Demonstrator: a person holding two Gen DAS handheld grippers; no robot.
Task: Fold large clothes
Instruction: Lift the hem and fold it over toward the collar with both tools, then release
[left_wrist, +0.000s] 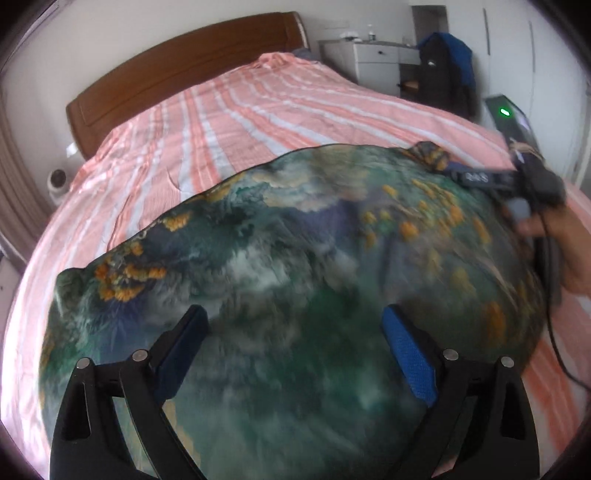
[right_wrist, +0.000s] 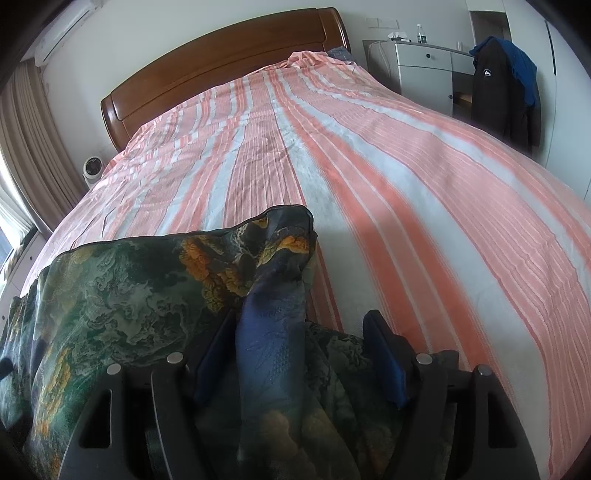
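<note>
A large silky garment (left_wrist: 295, 258) in dark green and blue with orange flowers lies spread on the striped bed. My left gripper (left_wrist: 295, 332) is open above its near part, holding nothing. In the left wrist view my right gripper (left_wrist: 491, 179) reaches to the garment's far right corner (left_wrist: 430, 153). In the right wrist view my right gripper (right_wrist: 301, 332) stands open with a bunched corner of the garment (right_wrist: 273, 280) lying between its fingers, loose and not pinched.
The bed (right_wrist: 406, 184) has a pink and white striped sheet and a brown wooden headboard (right_wrist: 221, 70). A white dresser (right_wrist: 424, 70) and a hanging dark jacket (right_wrist: 498, 92) stand at the back right. A curtain (right_wrist: 26, 147) hangs at the left.
</note>
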